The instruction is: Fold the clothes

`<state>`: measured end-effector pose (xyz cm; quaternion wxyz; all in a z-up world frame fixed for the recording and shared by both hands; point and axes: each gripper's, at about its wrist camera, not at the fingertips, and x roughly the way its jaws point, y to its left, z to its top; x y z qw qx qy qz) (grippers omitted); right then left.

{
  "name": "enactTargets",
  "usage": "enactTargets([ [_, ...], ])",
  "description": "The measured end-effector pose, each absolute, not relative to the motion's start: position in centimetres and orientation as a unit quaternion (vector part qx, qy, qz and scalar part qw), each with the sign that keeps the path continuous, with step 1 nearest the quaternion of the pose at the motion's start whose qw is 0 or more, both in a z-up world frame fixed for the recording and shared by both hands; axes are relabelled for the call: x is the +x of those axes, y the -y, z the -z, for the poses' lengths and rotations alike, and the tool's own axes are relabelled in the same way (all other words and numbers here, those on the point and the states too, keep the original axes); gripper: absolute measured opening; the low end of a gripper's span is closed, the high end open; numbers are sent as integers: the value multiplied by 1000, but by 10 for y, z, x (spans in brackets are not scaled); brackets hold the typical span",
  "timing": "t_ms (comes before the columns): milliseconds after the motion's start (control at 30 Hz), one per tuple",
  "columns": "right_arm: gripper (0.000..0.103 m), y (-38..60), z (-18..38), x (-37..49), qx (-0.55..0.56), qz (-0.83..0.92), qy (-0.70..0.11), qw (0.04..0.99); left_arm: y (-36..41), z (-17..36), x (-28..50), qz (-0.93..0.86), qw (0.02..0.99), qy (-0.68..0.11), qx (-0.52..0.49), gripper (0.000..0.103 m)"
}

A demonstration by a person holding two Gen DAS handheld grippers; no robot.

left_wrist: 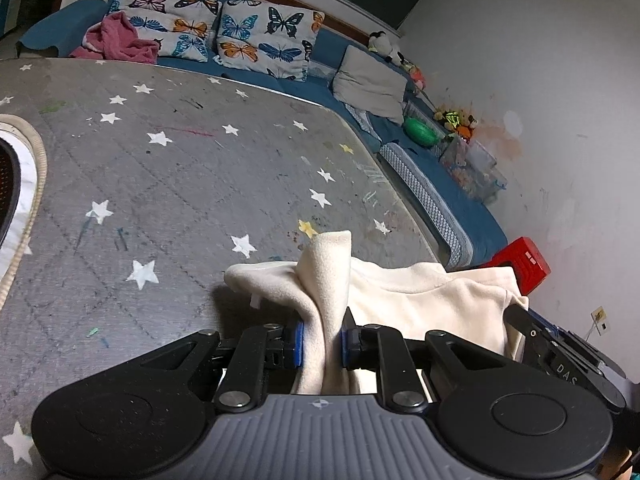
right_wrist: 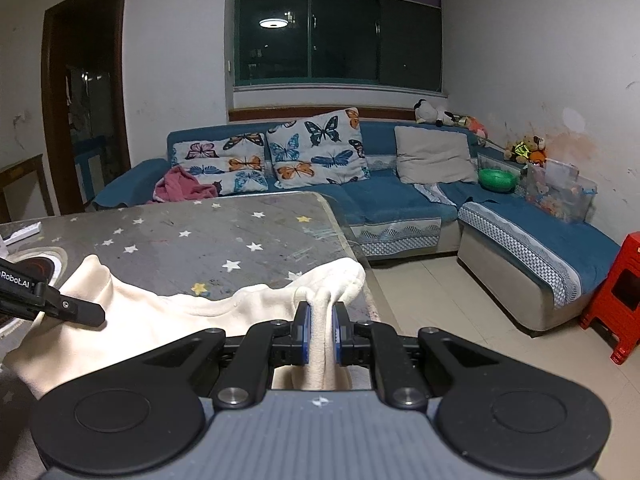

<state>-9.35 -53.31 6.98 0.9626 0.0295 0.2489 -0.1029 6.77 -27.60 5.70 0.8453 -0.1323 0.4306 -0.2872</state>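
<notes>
Two tools, left tool [left_wrist: 322, 346] and right tool [right_wrist: 321, 338], are each pinching a bunched edge of the cream garment [left_wrist: 420, 300], so it's strung sideways between them across the bottom of both frames, sagging over the starry desk [left_wrist: 180, 168]'s near-right corner.

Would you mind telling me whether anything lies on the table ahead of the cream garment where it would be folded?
Nothing visible does. Both the left gripper and right gripper are shut on the garment, and the table beyond it is bare; only a round mat sits off at the left edge.
</notes>
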Motion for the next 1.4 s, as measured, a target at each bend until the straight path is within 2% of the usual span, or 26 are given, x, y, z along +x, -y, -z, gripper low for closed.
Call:
enactTargets([
  [400, 10, 548, -55, -79, 35, 109, -266, 957, 281, -46, 72, 281, 842, -445, -118, 19],
  [633, 10, 556, -41, -70, 43, 116, -282, 951, 279, -38, 76, 274, 843, -450, -111, 23],
  [1233, 10, 554, -15, -73, 41, 112, -323, 939, 259, -24, 73, 305, 820, -473, -105, 20],
  [1400, 11, 550, -19, -85, 37, 111, -324, 939, 250, -31, 69, 294, 831, -461, -99, 32],
])
